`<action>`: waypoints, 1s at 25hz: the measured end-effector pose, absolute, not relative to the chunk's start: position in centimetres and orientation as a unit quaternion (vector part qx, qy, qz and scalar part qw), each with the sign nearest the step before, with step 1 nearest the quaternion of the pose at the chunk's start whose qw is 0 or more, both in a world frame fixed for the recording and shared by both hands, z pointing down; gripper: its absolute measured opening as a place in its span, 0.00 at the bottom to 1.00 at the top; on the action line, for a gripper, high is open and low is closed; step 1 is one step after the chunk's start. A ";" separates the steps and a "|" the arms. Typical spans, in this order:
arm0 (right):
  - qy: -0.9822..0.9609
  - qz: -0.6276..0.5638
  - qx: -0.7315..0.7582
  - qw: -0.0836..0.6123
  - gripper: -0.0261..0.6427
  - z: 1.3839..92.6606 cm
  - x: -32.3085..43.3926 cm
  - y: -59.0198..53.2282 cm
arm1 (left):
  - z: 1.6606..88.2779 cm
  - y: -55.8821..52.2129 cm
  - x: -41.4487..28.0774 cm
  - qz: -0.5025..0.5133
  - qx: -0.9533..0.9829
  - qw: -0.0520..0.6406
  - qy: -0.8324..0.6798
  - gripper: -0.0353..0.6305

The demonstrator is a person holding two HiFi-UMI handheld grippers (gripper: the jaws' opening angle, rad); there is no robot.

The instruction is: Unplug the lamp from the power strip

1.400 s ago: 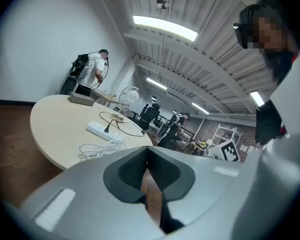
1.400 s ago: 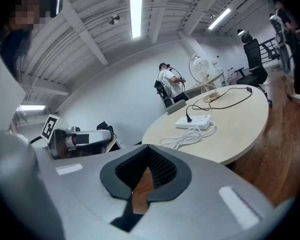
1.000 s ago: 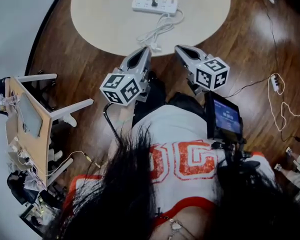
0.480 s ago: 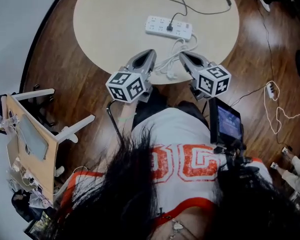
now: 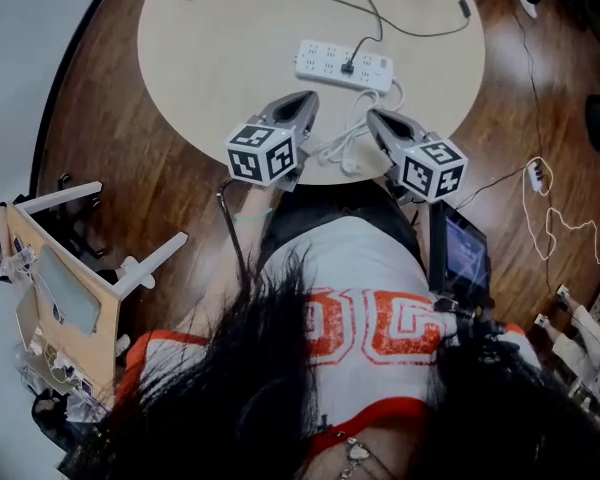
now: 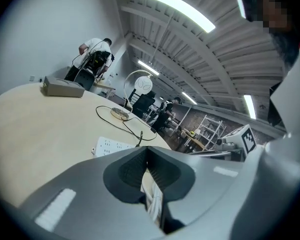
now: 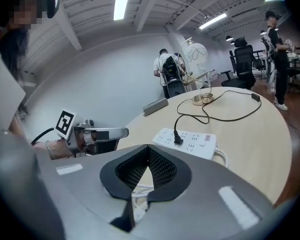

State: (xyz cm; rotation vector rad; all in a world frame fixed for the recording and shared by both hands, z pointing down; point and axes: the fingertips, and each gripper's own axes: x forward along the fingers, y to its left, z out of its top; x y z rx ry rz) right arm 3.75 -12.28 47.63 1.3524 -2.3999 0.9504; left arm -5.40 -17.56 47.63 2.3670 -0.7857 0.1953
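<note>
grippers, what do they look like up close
Both the left gripper and right gripper have smooth grey tapered shells, black textured fingers, and a white cube with black square markers at the rear.

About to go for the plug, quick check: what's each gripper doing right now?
Left gripper: closed, holding nothing.
Right gripper: closed, holding nothing.
</note>
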 end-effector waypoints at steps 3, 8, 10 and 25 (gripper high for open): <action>-0.819 0.328 0.456 0.121 0.04 47.9 4.3 -12.8 | 48.5 -19.4 -4.9 0.087 0.894 0.316 -0.304 0.05; -0.827 0.328 0.433 0.143 0.04 48.8 5.4 -14.7 | 50.3 -22.4 -3.6 0.142 0.893 0.287 -0.315 0.05; -0.832 0.324 0.423 0.155 0.04 49.1 5.5 -15.6 | 51.5 -23.3 -2.9 0.168 0.890 0.285 -0.315 0.05; -0.866 0.291 0.324 0.245 0.04 53.1 2.9 -19.0 | 58.1 -25.3 -2.8 0.355 0.826 0.286 -0.332 0.05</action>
